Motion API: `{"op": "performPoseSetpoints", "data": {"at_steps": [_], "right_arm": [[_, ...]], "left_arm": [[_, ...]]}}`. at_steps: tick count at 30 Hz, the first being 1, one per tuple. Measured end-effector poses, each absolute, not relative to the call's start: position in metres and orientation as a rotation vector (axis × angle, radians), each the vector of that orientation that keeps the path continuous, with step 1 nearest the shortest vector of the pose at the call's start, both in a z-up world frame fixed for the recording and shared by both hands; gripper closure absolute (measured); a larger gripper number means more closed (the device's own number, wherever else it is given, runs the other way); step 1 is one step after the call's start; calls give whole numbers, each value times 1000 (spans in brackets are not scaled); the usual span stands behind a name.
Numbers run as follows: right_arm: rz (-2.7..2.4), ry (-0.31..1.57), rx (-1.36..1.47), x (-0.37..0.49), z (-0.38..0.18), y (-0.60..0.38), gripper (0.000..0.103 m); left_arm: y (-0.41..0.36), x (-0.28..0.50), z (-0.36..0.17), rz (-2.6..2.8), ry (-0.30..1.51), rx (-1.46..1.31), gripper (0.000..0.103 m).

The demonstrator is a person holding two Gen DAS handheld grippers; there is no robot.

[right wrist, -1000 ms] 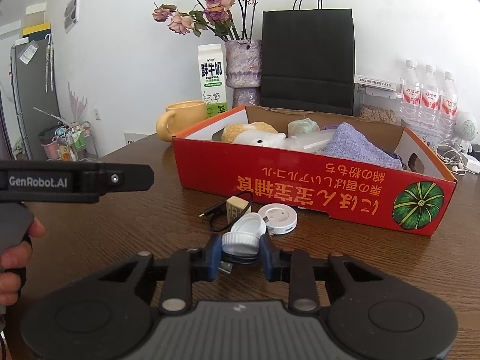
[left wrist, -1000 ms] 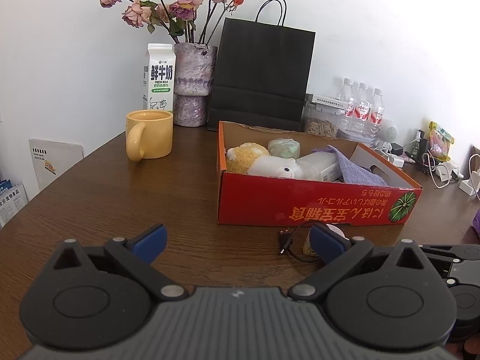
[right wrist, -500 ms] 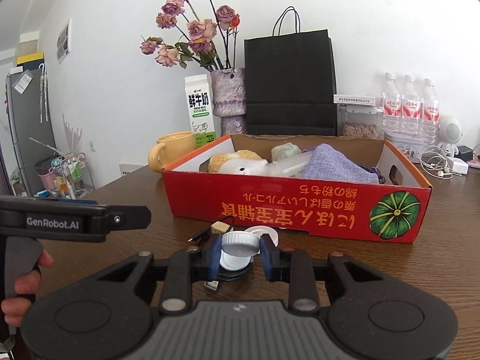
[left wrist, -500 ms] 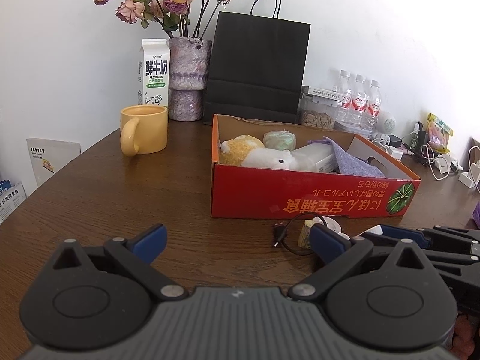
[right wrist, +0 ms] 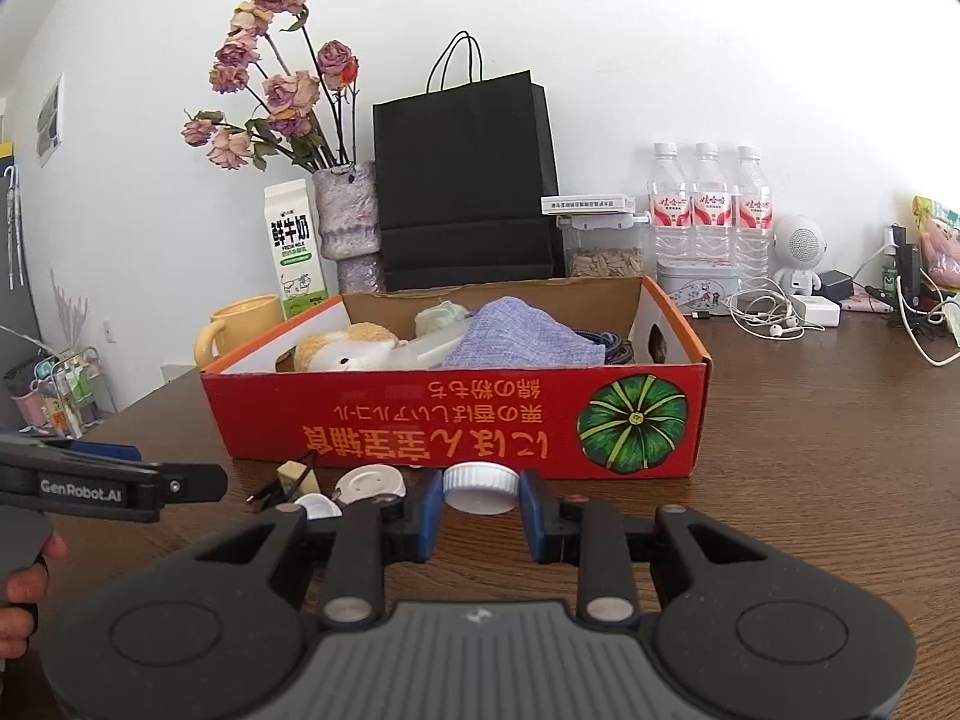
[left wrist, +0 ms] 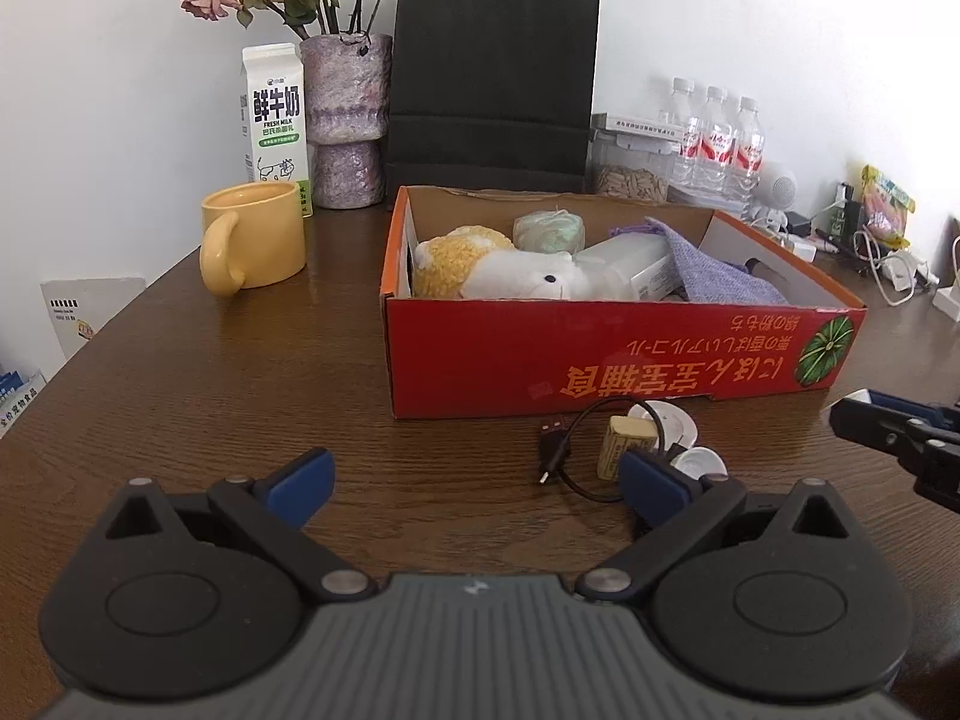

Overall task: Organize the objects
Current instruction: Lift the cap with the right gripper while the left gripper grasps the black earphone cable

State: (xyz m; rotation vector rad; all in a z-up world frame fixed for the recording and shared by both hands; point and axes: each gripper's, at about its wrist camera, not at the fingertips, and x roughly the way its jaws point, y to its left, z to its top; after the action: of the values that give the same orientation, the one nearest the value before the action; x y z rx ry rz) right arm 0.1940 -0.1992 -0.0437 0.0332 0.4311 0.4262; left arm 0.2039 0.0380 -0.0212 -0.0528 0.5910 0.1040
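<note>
Right hand-held gripper (right wrist: 480,507) clamps the white cap (right wrist: 480,487), raised off the counter (right wrist: 810,450) just short of the red box (right wrist: 456,426). Left hand-held gripper (left wrist: 474,474) hangs released. Next, likely: carry over the front wall, drop inside.

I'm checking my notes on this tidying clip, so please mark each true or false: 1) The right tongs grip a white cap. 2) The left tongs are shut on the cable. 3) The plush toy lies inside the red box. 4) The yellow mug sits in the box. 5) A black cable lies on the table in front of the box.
1) True: the right tongs clamp the white cap.
2) False: the left tongs are open and empty.
3) True: the plush toy lies in the red box.
4) False: the yellow mug stands on the table, left of the box.
5) True: the black cable.
</note>
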Motion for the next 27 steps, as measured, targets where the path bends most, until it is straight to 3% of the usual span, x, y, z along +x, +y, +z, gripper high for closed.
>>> {"op": "performPoseSetpoints", "data": {"at_steps": [3, 8, 13, 16, 17, 18, 19, 27], "right_arm": [[424, 430, 37, 194, -44, -202, 76], [428, 432, 41, 195, -45, -201, 76], [426, 434, 44, 195, -45, -201, 76], [422, 432, 46, 195, -45, -202, 76], [422, 432, 45, 195, -45, -202, 76], [423, 432, 45, 195, -45, -202, 76], [423, 432, 45, 195, -45, -202, 76], [424, 434, 45, 195, -45, -202, 76]], "left_arm": [[32, 219, -27, 116, 620, -13, 2], [26, 238, -36, 126, 663, 16, 20], [23, 248, -38, 118, 670, 20, 28], [21, 252, -39, 100, 672, 9, 45], [21, 252, -39, 86, 670, -3, 56], [20, 252, -38, 65, 666, -12, 80], [20, 251, -38, 42, 661, -17, 89], [17, 235, -30, 21, 583, -45, 90]]}}
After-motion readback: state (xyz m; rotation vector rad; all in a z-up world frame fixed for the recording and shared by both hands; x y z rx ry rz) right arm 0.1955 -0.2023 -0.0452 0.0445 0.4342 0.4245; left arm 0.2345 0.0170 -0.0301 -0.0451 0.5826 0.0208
